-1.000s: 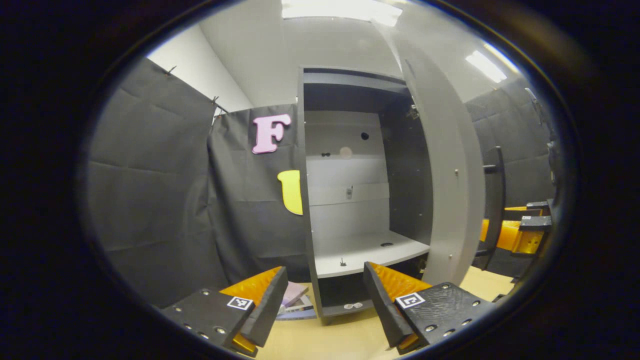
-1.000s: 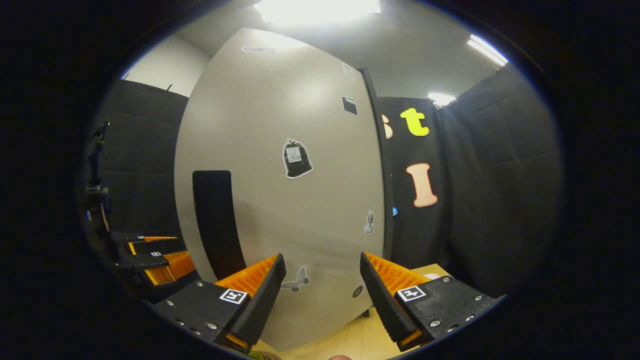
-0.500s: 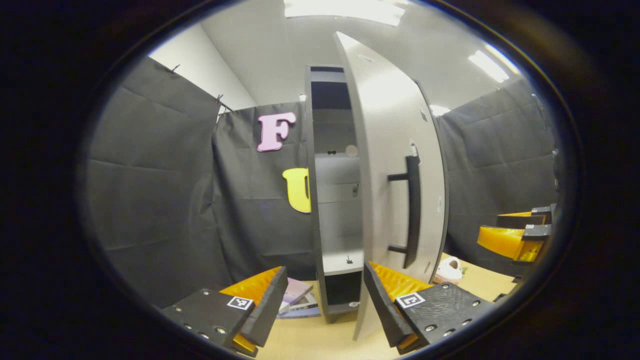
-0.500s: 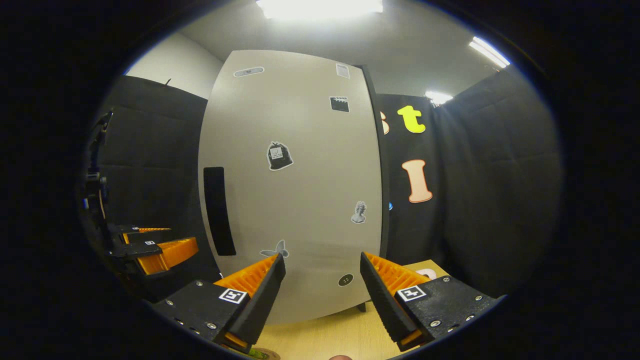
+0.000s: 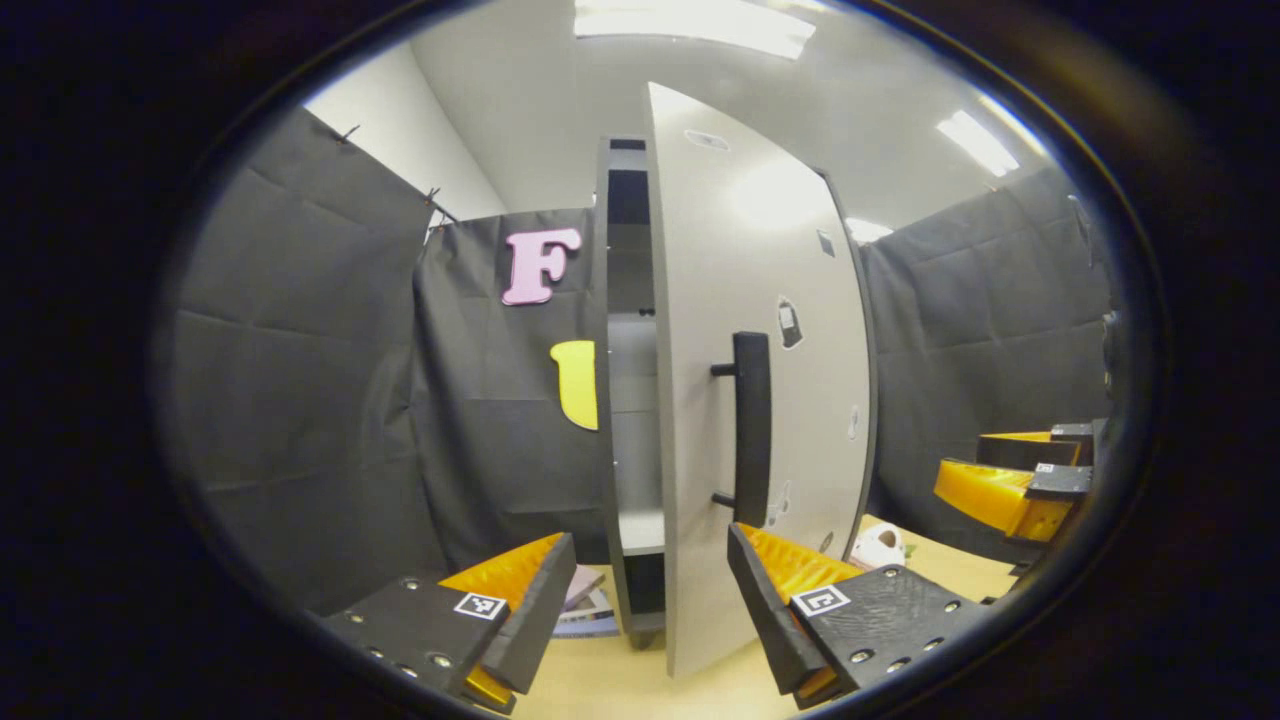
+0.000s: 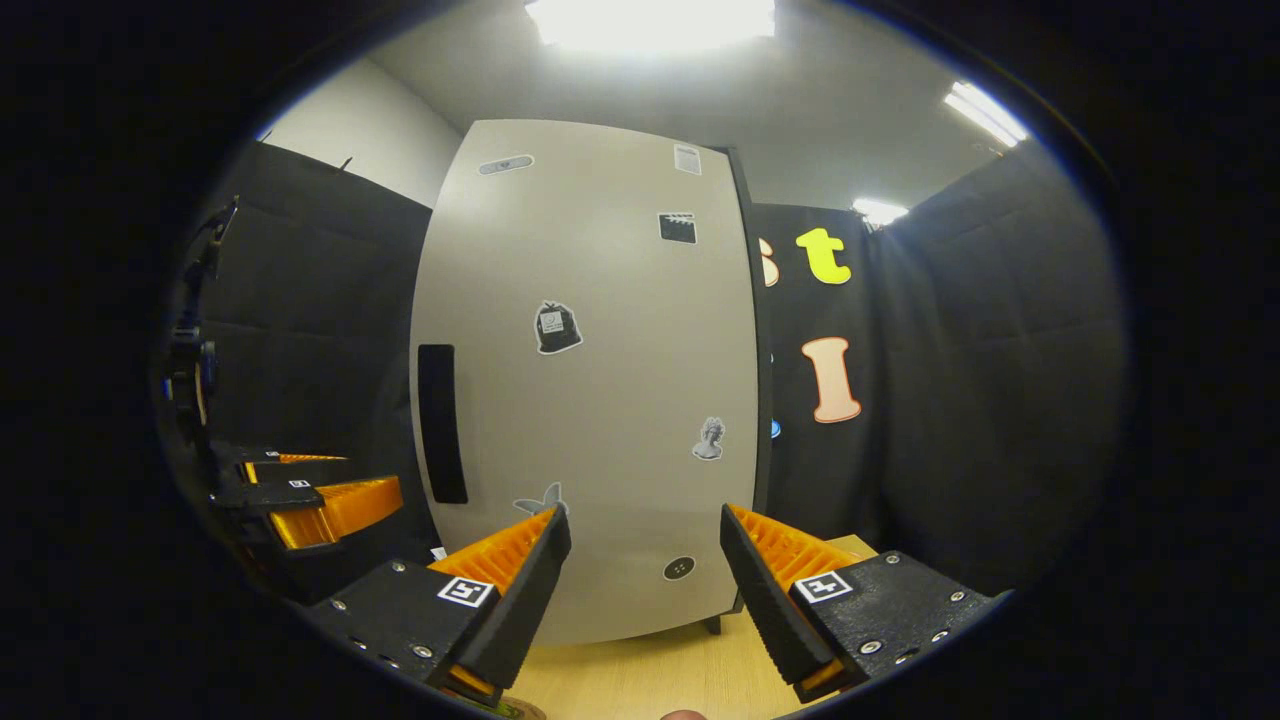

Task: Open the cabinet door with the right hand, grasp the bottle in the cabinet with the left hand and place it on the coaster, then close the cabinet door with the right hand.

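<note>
Tall grey cabinet door (image 5: 745, 380) stood centre frame in the left gripper view, nearly shut, with a narrow dark gap at its left edge against the dark cabinet frame (image 5: 607, 400). Likely the closing step, almost done. In the right gripper view the door (image 6: 590, 380) faced the camera flat at mid frame, matte pale grey with small stickers scattered on it and a black vertical bar handle (image 6: 441, 423) at its left side.

Right gripper (image 6: 640, 575) had fingers spread wide, holding nothing, hanging clear of the door face; probably placed to nudge it shut rather than grip the handle. Left gripper (image 5: 650, 600) was also wide and empty at the bottom of its view, parked back from the door, apparently to stay out of the swing. Light wood bench (image 5: 610, 685) lay below.

A strip of pale shelf (image 5: 640, 530) showed through the gap, bare as far as visible. Bottle and coaster could not be made out.
</note>
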### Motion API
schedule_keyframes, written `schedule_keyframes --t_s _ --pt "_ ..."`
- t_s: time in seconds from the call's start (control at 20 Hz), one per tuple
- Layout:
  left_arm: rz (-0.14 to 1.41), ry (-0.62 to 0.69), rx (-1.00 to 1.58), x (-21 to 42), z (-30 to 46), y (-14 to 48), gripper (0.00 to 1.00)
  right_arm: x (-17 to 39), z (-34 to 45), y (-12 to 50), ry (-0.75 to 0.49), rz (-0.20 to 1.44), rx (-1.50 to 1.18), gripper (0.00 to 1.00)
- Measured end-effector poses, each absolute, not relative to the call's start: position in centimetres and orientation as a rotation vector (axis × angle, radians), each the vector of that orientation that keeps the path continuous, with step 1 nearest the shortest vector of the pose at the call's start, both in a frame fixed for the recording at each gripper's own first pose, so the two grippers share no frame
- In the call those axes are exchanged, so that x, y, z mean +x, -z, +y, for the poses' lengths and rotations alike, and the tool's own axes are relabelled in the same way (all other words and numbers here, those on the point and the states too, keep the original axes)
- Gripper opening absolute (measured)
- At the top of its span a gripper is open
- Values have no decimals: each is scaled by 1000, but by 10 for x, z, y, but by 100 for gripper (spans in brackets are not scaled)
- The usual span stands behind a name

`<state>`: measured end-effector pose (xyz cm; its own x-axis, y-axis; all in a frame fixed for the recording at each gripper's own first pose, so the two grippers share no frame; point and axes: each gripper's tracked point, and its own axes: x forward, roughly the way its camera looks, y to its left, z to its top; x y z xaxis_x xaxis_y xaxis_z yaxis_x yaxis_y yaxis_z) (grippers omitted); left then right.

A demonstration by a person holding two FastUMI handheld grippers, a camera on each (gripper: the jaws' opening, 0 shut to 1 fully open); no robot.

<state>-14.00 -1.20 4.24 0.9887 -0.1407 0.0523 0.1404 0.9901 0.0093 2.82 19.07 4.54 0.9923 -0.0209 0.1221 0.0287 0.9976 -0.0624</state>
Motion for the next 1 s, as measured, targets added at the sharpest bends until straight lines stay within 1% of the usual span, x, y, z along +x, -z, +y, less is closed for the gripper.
schedule_keyframes --t_s 0.05,0.1,0.15,0.45,0.5,0.65,0.7,0.75,0.85,0.9,0.95,1.0 --pt "-50 144 9 -141 -11 -41 88 28 189 -42 27 -106 -52 94" --pt "-51 150 7 -142 -12 -41 94 27 189 -41 26 -95 -39 94" --pt "-54 156 6 -142 -15 -42 88 26 187 -41 30 -93 -29 94" --pt "-54 151 3 -143 -14 -42 87 26 182 -38 43 -82 -19 93" --pt "-59 156 -5 -143 -16 -42 94 26 183 -41 41 -87 -20 93" --pt "-59 171 11 -143 -16 -43 94 24 183 -46 46 -97 -32 93" --pt "-60 171 15 -144 -14 -43 87 24 183 -44 44 -91 -34 93" --pt "-66 180 9 -143 -18 -43 94 23 184 -45 41 -95 -36 94" --pt "-80 203 2 -141 -24 -46 94 21 183 -48 48 -107 -40 93" --pt "-78 204 11 -142 -22 -45 94 21 184 -46 48 -104 -38 93" --pt "-78 197 16 -143 -19 -44 87 22 185 -44 43 -99 -35 93" --pt "-80 198 12 -142 -19 -46 87 22 186 -44 40 -99 -31 94"
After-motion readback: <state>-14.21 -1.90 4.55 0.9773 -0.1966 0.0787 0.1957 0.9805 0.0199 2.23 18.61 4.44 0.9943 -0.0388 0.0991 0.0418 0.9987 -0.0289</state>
